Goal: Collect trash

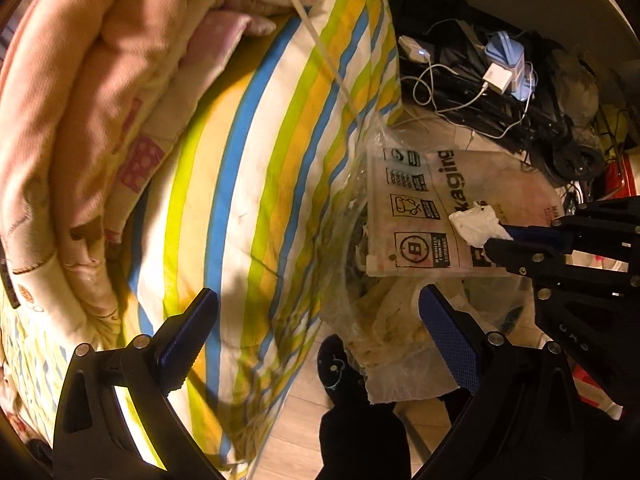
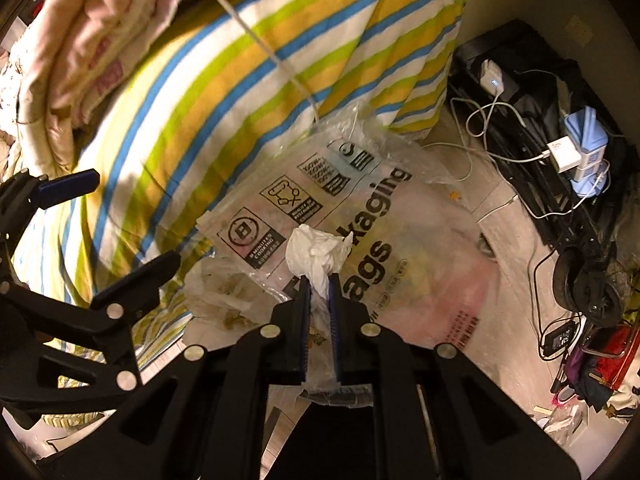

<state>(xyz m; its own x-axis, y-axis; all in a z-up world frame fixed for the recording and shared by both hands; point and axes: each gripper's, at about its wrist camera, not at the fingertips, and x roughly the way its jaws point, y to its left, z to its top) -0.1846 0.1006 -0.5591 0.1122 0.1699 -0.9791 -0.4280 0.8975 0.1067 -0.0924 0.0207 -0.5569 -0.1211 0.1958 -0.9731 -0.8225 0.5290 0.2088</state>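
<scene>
Right wrist view, crumpled tissue [image 2: 316,254] pinched in right hand-held gripper [image 2: 319,280]

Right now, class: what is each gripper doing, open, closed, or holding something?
Left gripper: open, holding nothing.
Right gripper: closed on a crumpled white tissue, above the clear plastic bag.

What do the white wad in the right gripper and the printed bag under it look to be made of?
White wad: probably tissue paper, matte, soft irregular crumples, pinched in the right gripper. Printed bag: thin clear plastic film, glossy, with wrinkles, glare and contents showing through behind the black print.
</scene>
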